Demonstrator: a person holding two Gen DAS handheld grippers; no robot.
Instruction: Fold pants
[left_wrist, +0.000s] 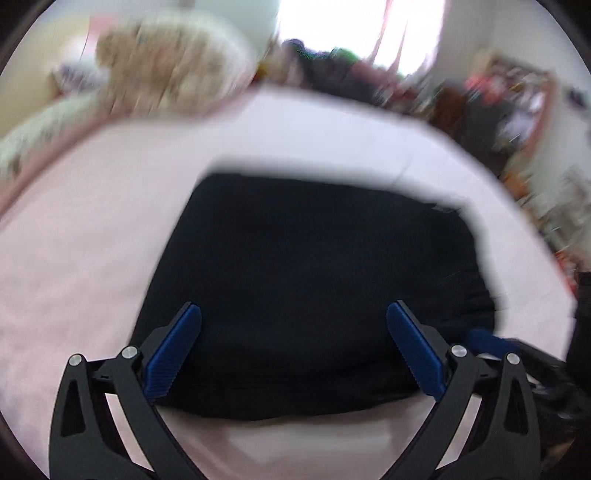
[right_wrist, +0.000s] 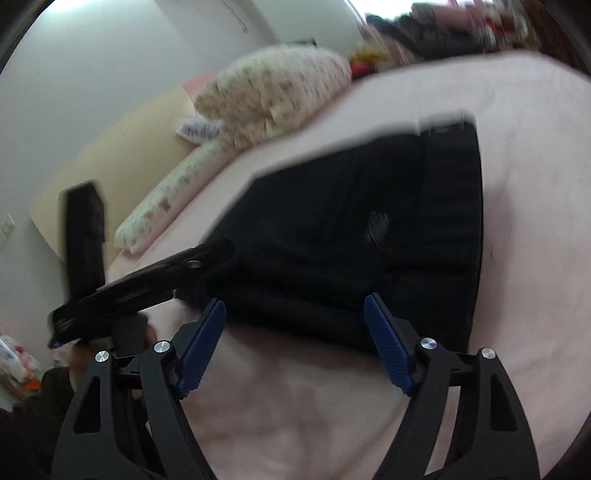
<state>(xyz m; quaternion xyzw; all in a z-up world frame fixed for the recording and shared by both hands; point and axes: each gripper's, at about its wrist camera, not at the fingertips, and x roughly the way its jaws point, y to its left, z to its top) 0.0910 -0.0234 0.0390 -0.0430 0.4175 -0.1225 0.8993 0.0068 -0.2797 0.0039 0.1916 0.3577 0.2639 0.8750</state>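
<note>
On the pink bed lay folded black pants, left tool spread wide over their near edge, right tool open too, gripping nothing, floral pillow far left.

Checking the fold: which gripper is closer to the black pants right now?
Left. The left gripper hangs open over the pants; the right gripper stands open at their near edge.

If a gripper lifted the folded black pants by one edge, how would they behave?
The pants would probably sag and unfold: they are soft cloth, stacked in loose layers. They look light. Pushed across the pink sheet, they would likely bunch rather than slide whole.
</note>
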